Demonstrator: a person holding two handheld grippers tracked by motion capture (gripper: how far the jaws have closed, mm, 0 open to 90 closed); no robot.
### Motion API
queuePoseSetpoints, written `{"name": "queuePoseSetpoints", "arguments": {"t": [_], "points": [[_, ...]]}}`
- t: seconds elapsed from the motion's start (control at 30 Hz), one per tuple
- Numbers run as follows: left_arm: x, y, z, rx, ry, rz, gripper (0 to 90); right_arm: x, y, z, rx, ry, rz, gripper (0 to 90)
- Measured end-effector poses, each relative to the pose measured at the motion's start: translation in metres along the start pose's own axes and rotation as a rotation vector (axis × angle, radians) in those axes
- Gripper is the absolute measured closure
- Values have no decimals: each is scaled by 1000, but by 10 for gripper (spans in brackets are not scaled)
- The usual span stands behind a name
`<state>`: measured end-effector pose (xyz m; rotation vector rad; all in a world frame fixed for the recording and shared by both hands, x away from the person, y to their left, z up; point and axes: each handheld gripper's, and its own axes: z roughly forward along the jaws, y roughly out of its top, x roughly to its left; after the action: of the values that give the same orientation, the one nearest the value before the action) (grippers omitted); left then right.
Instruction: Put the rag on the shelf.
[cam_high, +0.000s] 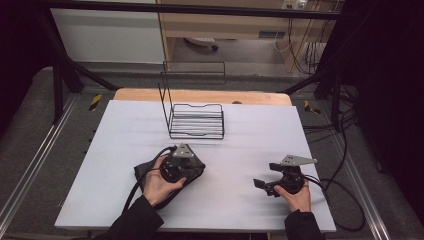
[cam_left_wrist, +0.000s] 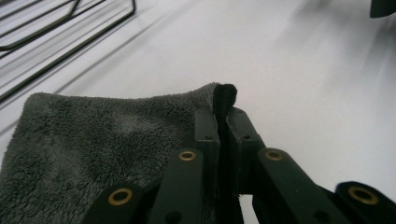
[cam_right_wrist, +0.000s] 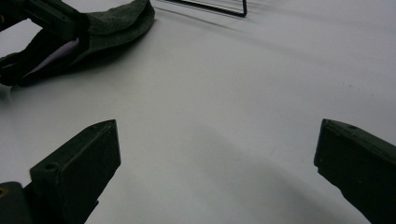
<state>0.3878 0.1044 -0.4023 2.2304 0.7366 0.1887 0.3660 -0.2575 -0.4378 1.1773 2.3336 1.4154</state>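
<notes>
1. Left gripper (cam_left_wrist: 223, 122) clamped on a folded edge of the dark grey towel (cam_left_wrist: 93, 140), near-left on the white surface (cam_high: 240, 135).
2. Right gripper (cam_right_wrist: 217, 172) spread wide, empty, hovering above bare surface.
3. Wire rack (cam_high: 196, 120) beyond the towel, apart.
4. Towel partly hidden under the left hand (cam_high: 159, 185).

Hidden and cut-off parts

In the left gripper view the towel (cam_left_wrist: 93, 154) ran off the bottom and left edges, and the wire rack (cam_left_wrist: 60, 32) was blurred and cropped at the top. From above, the left gripper (cam_high: 181, 162) and hand covered most of the towel.
</notes>
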Motion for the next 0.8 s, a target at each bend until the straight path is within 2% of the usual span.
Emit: {"name": "queuePoseSetpoints", "arguments": {"t": [0.17, 0.27, 0.33, 0.43, 0.57, 0.7, 0.77, 0.8], "points": [[0, 0, 21, 38, 2, -23, 826, 0, 0, 1, -3, -1, -4, 14], [1, -4, 26, 63, -1, -15, 778, 1, 0, 1, -4, -2, 0, 19], [1, -4, 22, 63, 9, -7, 699, 3, 1, 1, -2, -10, -4, 26], [5, -3, 5, 43, 32, -2, 578, 6, 2, 3, 2, -16, -14, 40], [20, -10, -29, 25, 75, -3, 434, 14, 6, 8, 3, -13, -24, 81], [45, -28, -60, 20, 125, -45, 388, 23, 11, 13, -4, -12, -29, 109], [58, -40, -72, 18, 155, -82, 390, 34, 16, 22, -3, -21, -26, 127], [65, -46, -77, 15, 164, -103, 390, 34, 16, 22, -3, -21, -26, 127]]}}
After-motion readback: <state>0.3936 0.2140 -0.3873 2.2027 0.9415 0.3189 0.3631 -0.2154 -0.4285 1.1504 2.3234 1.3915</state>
